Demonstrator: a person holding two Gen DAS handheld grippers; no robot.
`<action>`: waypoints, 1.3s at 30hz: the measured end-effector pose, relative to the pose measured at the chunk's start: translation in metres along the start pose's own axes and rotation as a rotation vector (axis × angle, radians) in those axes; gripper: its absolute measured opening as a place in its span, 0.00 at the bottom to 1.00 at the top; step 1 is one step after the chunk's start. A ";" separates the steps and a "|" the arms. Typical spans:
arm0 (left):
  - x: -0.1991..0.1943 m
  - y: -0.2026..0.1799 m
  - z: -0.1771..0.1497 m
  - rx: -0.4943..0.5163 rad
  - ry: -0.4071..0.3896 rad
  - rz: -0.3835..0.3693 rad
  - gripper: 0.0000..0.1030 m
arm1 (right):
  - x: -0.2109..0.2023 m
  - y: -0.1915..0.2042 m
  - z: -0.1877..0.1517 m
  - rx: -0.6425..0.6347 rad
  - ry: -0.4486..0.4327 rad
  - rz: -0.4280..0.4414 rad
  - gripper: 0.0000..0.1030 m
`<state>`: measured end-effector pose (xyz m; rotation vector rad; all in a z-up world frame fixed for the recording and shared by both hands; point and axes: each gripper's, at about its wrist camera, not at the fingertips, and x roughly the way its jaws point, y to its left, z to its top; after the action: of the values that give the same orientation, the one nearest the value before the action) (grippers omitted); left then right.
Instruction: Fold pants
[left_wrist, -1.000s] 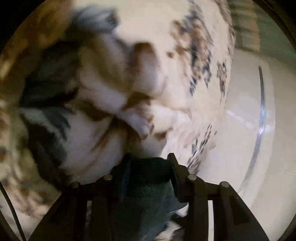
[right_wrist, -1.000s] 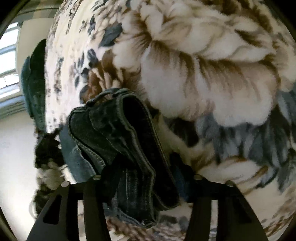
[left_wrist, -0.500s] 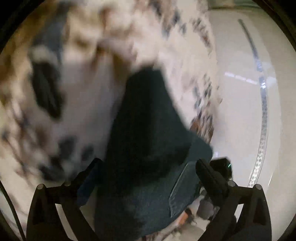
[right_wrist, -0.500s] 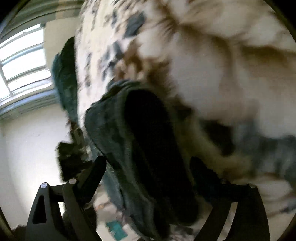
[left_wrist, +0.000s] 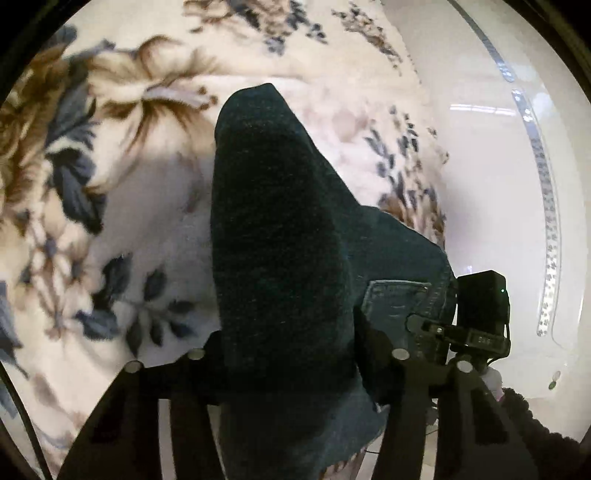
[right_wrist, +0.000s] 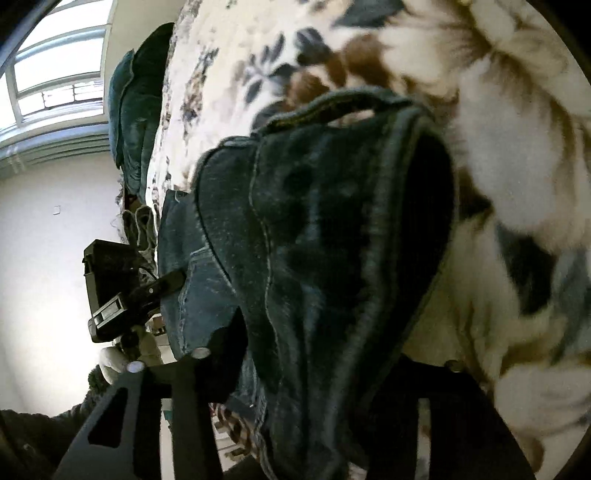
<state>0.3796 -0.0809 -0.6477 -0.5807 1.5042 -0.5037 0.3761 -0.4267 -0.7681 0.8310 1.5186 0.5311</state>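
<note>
My left gripper (left_wrist: 295, 354) and right gripper (right_wrist: 317, 350), jaws just closed in, each clamp the dark pants (left_wrist: 280, 221) at frame centre, over the floral blanket (left_wrist: 110, 147).

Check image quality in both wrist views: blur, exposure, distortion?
Left wrist: pants nearly black, shadow detail lost; floral blanket soft; strong fisheye bend, white wall washed out. Right wrist: denim seams fairly sharp; blanket smeared at right; window blown out.

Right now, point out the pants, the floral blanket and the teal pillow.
pants (left_wrist: 280, 229), left wrist view, dark denim fold.
floral blanket (left_wrist: 147, 110), left wrist view, brown flower print.
teal pillow (right_wrist: 138, 99), right wrist view, its side face.
</note>
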 end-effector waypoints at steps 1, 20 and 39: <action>-0.003 -0.003 0.000 0.000 -0.003 -0.001 0.46 | -0.002 0.004 -0.001 -0.002 -0.008 -0.002 0.40; -0.254 0.026 0.005 -0.032 -0.243 -0.055 0.46 | -0.002 0.253 0.004 -0.208 0.028 0.042 0.36; -0.572 0.376 0.105 -0.182 -0.433 0.066 0.46 | 0.382 0.639 0.052 -0.366 0.183 0.168 0.36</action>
<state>0.4590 0.5781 -0.4497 -0.7276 1.1556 -0.1736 0.5581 0.2616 -0.5431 0.6381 1.4618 0.9992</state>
